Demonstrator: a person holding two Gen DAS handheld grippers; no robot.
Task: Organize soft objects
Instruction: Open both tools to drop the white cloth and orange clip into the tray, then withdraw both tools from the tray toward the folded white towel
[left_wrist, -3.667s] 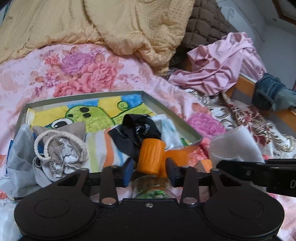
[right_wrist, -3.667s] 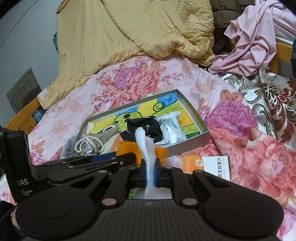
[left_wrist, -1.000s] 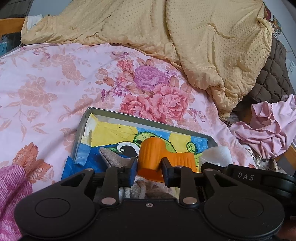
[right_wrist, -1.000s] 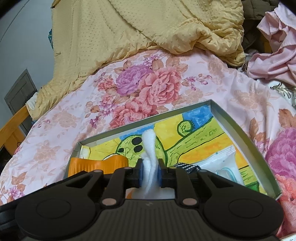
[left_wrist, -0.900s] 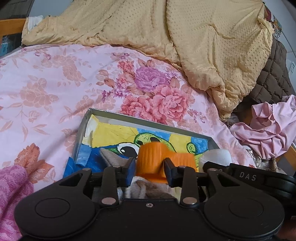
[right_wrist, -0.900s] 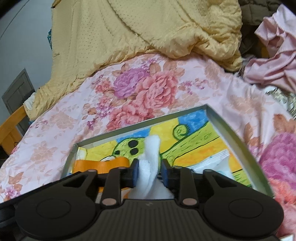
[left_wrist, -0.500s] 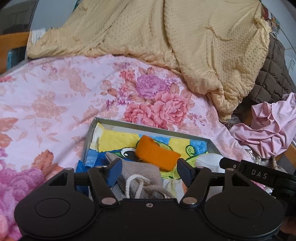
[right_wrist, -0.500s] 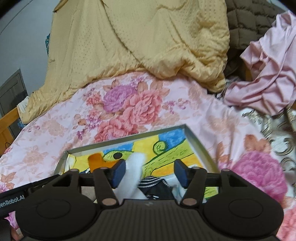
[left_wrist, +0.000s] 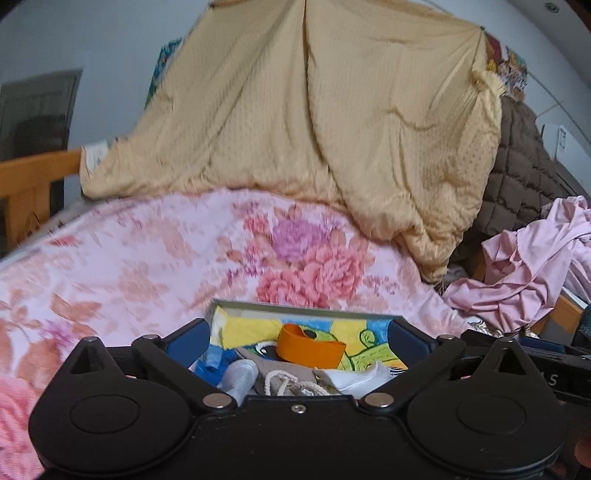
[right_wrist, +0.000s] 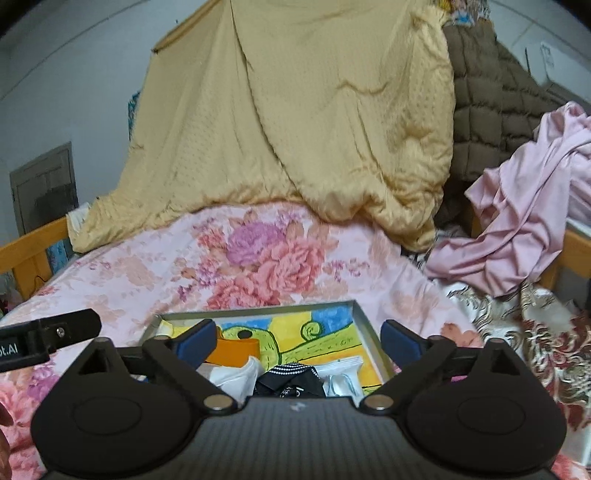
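Left claw (left_wrist: 297, 341): jaws have just been opening and now stand spread wide, nothing between the pads. Right claw (right_wrist: 297, 341): same, jaws just opened, wide, nothing gripped.

Directly beyond both claws sits the shallow grey box (left_wrist: 306, 308) with a cartoon-printed floor, resting on the floral bedspread (left_wrist: 147, 258). Inside it, in the left wrist view: orange band (left_wrist: 310, 349) lying free on the print; drawstring pouch (left_wrist: 291, 384) just nearer; a white soft piece (left_wrist: 354, 378) beside the pouch. Right wrist view adds a black cloth item (right_wrist: 290, 380) and a small clear packet (right_wrist: 341, 374) against the right wall.

Handling, as judged: all items look light, limp and compressible; none fragile. The band probably flexes and may squirm out of a shallow pinch, so take it across its flat side. Pouch: grip by the bunched neck or cord. Cloth pieces: pinch a fold at mid-body.

Farther out: yellow quilt (left_wrist: 332, 147), pink garment (right_wrist: 524, 221) to the right.
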